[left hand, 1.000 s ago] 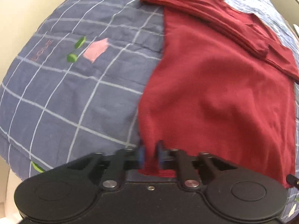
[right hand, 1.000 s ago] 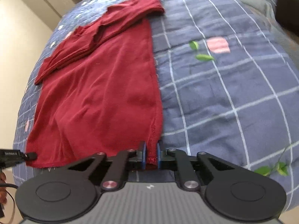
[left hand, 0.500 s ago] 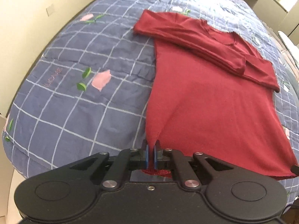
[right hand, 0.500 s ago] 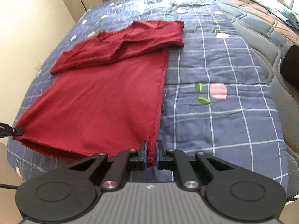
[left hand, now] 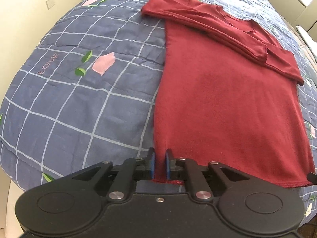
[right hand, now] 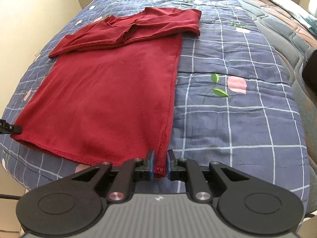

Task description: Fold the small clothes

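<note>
A dark red long-sleeved shirt [left hand: 227, 91] lies flat on the bed, both sleeves folded across its chest at the far end. It also shows in the right wrist view [right hand: 111, 91]. My left gripper [left hand: 159, 165] is shut on the shirt's near left hem corner. My right gripper [right hand: 159, 164] is shut on the near right hem corner. Each gripper's tip shows at the edge of the other's view: the right one [left hand: 312, 176] and the left one [right hand: 10, 129].
The bed has a blue quilt [left hand: 79, 107] with a white grid, pink flowers and green leaves. A cream wall [left hand: 23, 4] stands to the left. A brown quilted mattress [right hand: 287, 45] and a dark object [right hand: 311, 73] lie to the right.
Both grippers have lifted and drawn back with the hem corners held, so more of the shirt and bed is in view. The hem is pulled out flat and straight.
</note>
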Tool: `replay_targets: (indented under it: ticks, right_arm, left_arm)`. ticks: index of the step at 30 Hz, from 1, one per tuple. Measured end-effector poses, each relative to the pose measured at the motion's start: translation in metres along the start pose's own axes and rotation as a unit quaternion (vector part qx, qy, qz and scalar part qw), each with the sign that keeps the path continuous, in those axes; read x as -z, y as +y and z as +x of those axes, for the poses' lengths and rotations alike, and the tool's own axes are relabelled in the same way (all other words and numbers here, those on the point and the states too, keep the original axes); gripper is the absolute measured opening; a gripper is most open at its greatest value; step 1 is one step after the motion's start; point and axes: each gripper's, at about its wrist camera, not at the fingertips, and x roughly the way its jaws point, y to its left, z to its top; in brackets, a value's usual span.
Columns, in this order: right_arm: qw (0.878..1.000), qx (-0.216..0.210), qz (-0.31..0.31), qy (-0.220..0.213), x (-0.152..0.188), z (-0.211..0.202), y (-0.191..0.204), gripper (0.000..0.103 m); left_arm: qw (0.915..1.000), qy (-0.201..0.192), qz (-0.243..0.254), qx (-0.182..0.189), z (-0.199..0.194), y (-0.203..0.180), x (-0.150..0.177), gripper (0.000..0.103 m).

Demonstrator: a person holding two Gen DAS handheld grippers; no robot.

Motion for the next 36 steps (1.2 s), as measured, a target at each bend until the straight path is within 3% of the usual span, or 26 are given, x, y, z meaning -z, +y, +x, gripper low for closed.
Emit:
replay_targets:
  ticks: [4,5,6,10,12,15,22,29,34,36]
  right_arm:
    - [1.0,0.009,-0.008,0.004,0.007,-0.001,-0.002,0.03]
    - [1.0,0.014,-0.014,0.002,0.009,-0.003,-0.001,0.041]
    - [1.0,0.019,-0.021,-0.001,0.01,-0.005,-0.001,0.053]
    - [0.997,0.035,-0.061,-0.015,0.017,-0.013,0.009,0.075]
    - [0.995,0.037,-0.087,-0.02,0.021,-0.014,0.018,0.092]
    - [0.987,0.051,-0.146,-0.031,0.028,-0.013,0.037,0.099]
    - [0.961,0.084,-0.259,-0.044,0.042,0.004,0.074,0.102]
    - [0.922,0.163,-0.344,-0.063,0.06,0.024,0.088,0.101]
    - [0.907,0.165,-0.379,-0.077,0.067,0.031,0.094,0.1]
    - [0.903,0.155,-0.395,-0.076,0.068,0.033,0.095,0.09]
  left_arm:
    - [0.9995,0.003,0.013,-0.029,0.0,-0.001,0.005,0.032]
    - [0.9994,0.003,0.015,-0.031,-0.001,-0.001,0.006,0.035]
    - [0.9993,0.002,0.016,-0.033,-0.003,0.0,0.006,0.043]
    - [0.9981,-0.016,0.029,-0.052,-0.015,-0.002,0.013,0.076]
    - [0.997,-0.027,0.04,-0.06,-0.02,-0.005,0.017,0.084]
    - [0.9945,-0.047,0.062,-0.07,-0.027,-0.013,0.024,0.097]
    - [0.9821,-0.08,0.14,-0.098,-0.03,-0.04,0.038,0.102]
    - [0.9797,-0.089,0.16,-0.081,-0.027,-0.054,0.048,0.102]
    - [0.9761,-0.111,0.162,-0.093,-0.027,-0.055,0.053,0.102]
    - [0.9768,-0.111,0.159,-0.092,-0.027,-0.054,0.052,0.102]
